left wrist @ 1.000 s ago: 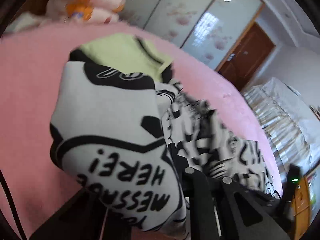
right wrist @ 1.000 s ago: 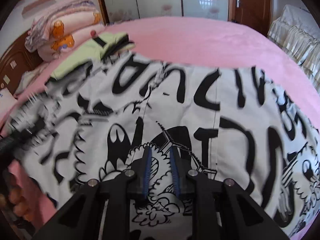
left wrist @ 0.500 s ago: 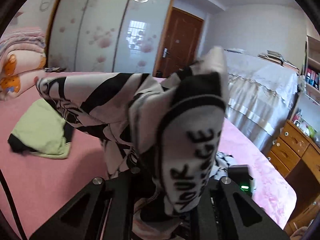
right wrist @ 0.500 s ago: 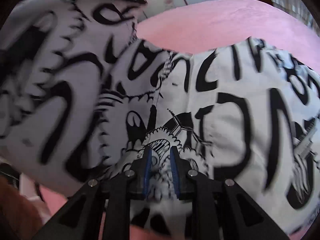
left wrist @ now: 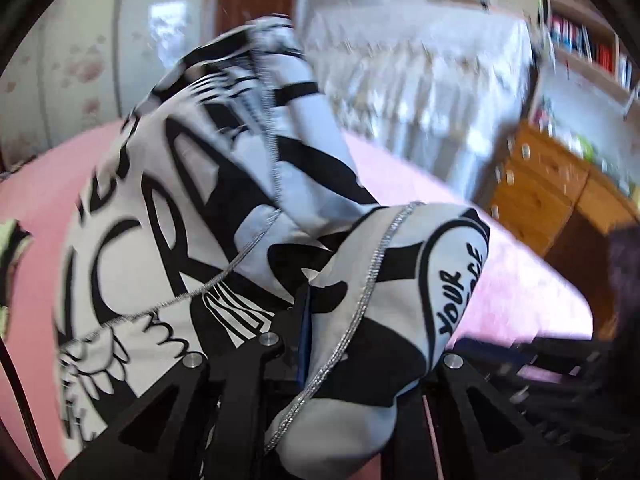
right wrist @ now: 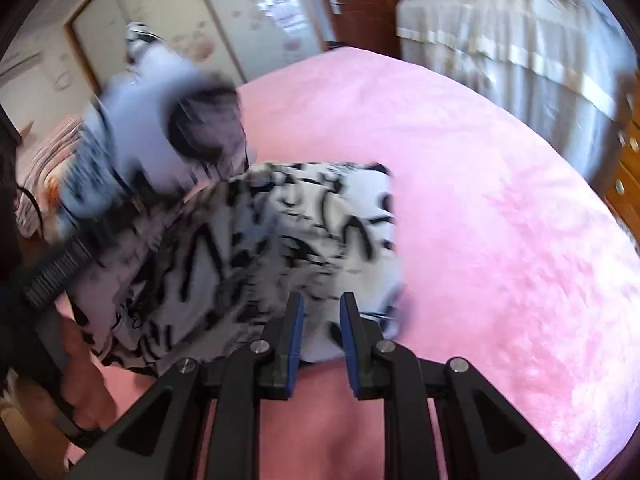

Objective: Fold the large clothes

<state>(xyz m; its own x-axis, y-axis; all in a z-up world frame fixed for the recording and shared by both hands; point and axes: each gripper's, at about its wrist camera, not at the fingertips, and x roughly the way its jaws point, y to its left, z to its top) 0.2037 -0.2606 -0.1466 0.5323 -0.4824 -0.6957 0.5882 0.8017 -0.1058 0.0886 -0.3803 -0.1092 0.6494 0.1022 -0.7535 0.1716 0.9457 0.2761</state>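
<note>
Black-and-white printed garment (right wrist: 304, 220) lies bunched on the pink bed (right wrist: 500, 220), just ahead-left of the right claw (right wrist: 320, 320), whose jaws stand slightly apart, empty. The left claw (left wrist: 344, 344) clamps a lifted fold, nearer the cloth.

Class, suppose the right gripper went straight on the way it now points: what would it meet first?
Most likely the black-and-white printed garment on the pink bedspread, just beyond the right gripper, whose jaws stand apart; blur leaves depth uncertain.
</note>
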